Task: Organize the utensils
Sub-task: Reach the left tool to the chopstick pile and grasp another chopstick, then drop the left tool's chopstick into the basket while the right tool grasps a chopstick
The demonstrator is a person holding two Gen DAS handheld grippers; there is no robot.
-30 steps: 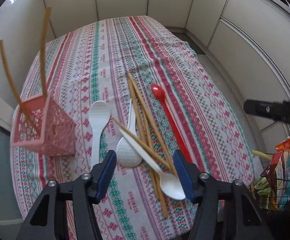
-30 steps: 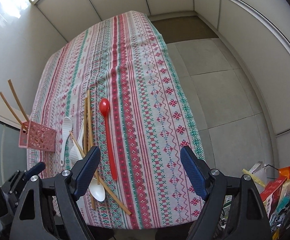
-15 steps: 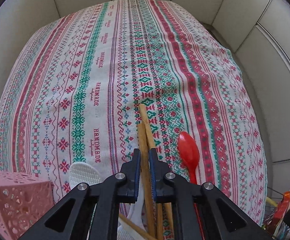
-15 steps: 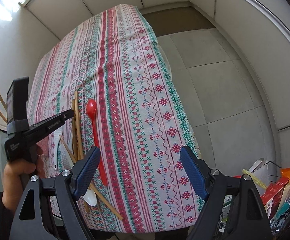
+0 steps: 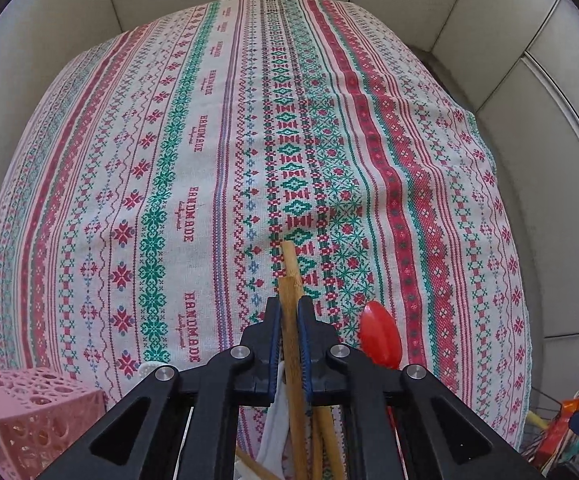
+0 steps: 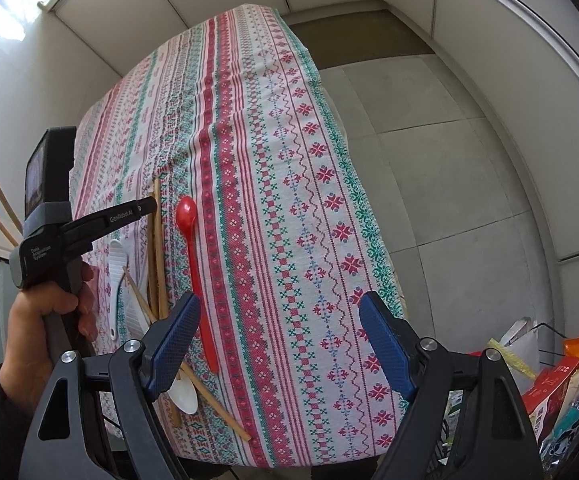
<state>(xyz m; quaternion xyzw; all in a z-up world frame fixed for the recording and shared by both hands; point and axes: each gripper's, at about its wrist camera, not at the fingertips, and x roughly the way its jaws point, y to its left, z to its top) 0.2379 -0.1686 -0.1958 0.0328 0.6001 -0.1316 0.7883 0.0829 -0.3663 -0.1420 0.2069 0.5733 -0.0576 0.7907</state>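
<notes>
My left gripper (image 5: 289,312) is shut on a wooden chopstick (image 5: 291,276) that lies lengthwise on the patterned tablecloth (image 5: 193,168). A second chopstick end shows right beside it. The red spoon (image 5: 379,340) lies just right of the fingers. The pink perforated basket (image 5: 29,408) sits at lower left. In the right wrist view the left gripper (image 6: 151,204), held by a hand (image 6: 45,312), points down onto the chopsticks (image 6: 155,248). Beside them lie the red spoon (image 6: 193,256) and two white spoons (image 6: 117,264). My right gripper (image 6: 279,344) hangs open over the table's near edge, holding nothing.
Two chopsticks (image 6: 3,208) stick up at far left, where the basket stands. Snack packets (image 6: 569,380) in a wire rack sit at lower right. Grey floor tiles (image 6: 449,168) lie right of the table's edge. Pale wall panels close off the far end.
My left gripper moved forward and down over the chopsticks and shut on one. The pink basket slid to the lower-left corner of its view. The right gripper stayed put.
</notes>
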